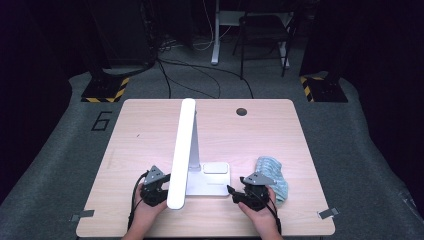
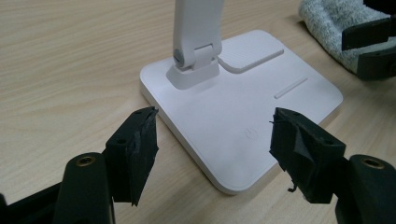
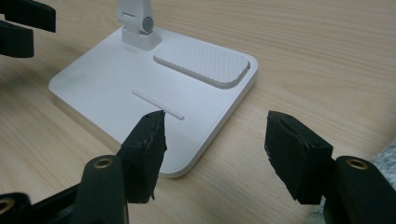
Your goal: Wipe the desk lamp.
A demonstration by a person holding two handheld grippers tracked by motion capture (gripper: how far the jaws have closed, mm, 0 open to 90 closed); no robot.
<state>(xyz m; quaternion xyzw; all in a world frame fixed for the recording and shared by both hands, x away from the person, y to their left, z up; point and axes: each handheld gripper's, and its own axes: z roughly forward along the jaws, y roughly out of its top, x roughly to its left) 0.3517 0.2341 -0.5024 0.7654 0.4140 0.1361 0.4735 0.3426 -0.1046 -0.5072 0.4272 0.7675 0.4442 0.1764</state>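
We hold the left gripper (image 1: 161, 186) low over the table (image 1: 140, 135), its jaws spread wide and empty; in the left gripper view (image 2: 212, 140) they frame the near corner of the white lamp base (image 2: 243, 116) without touching it. That corner, with its faint power mark, lies just ahead of and between the jaws. The right gripper (image 1: 235, 192) is likewise spread open and holds nothing; in the right gripper view (image 3: 210, 135) its one jaw hangs over the rounded edge of the lamp base (image 3: 140, 88) and the other over bare wood just beside it.

From above, the lamp base (image 1: 210, 182) sits between our two grippers near the front edge of the table. The lamp's arm (image 1: 192, 150) rises from a hinge at the back of the base, and its long white light bar (image 1: 181, 150) runs toward us over the left gripper. A ribbed pad (image 3: 201, 63) is set into the base. A pale blue-grey cloth (image 1: 272, 172) lies just right of the base, beside the right gripper.
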